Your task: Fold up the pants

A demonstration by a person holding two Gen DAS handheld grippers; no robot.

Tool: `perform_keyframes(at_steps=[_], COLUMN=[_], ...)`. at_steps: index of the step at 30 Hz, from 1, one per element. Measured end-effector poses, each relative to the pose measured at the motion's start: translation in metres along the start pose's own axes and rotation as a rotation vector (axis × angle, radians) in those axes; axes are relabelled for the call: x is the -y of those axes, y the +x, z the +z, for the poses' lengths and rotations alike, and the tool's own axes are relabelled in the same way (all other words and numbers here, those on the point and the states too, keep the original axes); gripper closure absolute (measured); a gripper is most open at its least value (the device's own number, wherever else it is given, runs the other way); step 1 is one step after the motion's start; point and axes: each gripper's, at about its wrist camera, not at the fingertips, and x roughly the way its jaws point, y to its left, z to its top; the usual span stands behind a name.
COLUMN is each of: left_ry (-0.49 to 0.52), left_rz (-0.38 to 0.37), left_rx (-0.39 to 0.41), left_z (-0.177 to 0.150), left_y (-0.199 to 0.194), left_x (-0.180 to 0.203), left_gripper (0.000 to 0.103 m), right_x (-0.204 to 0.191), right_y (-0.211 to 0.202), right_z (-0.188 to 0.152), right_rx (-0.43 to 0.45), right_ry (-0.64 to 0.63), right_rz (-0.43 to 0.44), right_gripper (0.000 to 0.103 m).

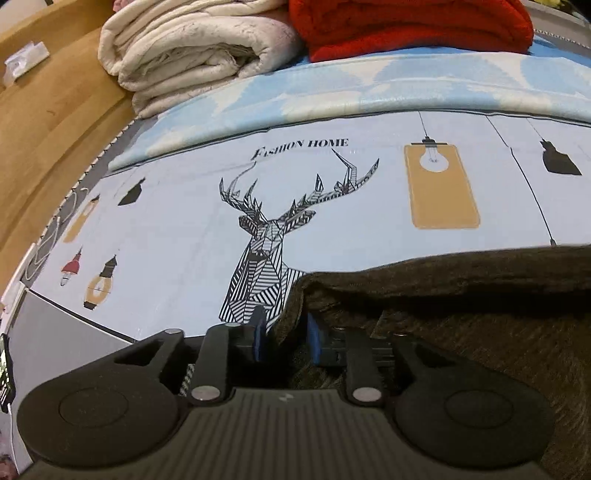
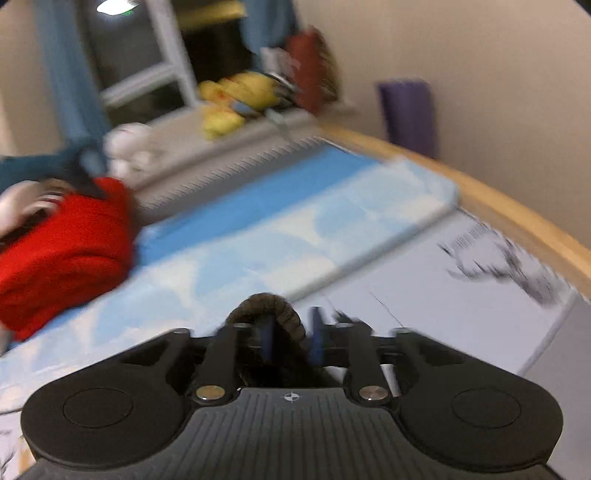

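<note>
- Nearest, in the left wrist view, the left gripper [image 1: 284, 338] has its jaws part-way apart with the edge of the dark brown pants [image 1: 461, 302] between its blue pads [image 1: 258, 338]; whether the pads press the cloth I cannot tell.
- The pants lie spread over the right of the bed sheet [image 1: 184, 229], covering the base of the printed deer [image 1: 273, 236].
- In the blurred right wrist view, the right gripper [image 2: 290, 338] has a fold of the pants [image 2: 266, 306] looped over one pad and running between the jaws; pinched or loose, I cannot tell.
- Farther up the bed lies a light blue blanket [image 1: 332, 85].
- Beyond it sit a folded cream quilt [image 1: 184, 55] and a red blanket [image 1: 406, 26].
</note>
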Motion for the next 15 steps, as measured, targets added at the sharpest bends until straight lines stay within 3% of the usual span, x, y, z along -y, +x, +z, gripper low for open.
perform_keyframes(at_steps=[3, 5, 8, 10, 12, 15], left_ry=[-0.055, -0.147, -0.323, -0.377, -0.378, -0.321], left_rz=[0.001, -0.004, -0.001, 0.055, 0.105, -0.03], left_rx=[-0.019, -0.078, -0.159, -0.171, -0.137, -0.046], left_z=[0.005, 0.01, 0.018, 0.027, 0.036, 0.05], left_y=[0.003, 0.007, 0.004, -0.01, -0.032, -0.07], left_x=[-0.005, -0.017, -0.038, -0.041, -0.034, -0.006], left_gripper=[0.056, 0.046, 0.043, 0.043, 0.043, 0.045], right_x=[0.004, 0.007, 0.016, 0.023, 0.023, 0.02], right_y=[-0.004, 0.007, 0.04, 0.056, 0.067, 0.087], right_z=[-0.043, -0.078, -0.122, -0.141, -0.148, -0.155], right_rx=[0.063, 0.038, -0.15, -0.224, -0.253, -0.287], right_ry=[0.107, 0.128, 0.166, 0.273, 0.321, 0.357], right_rz=[0.006, -0.004, -0.029, 0.013, 0.028, 0.044], right_gripper=[0.064, 0.062, 0.062, 0.061, 0.061, 0.061])
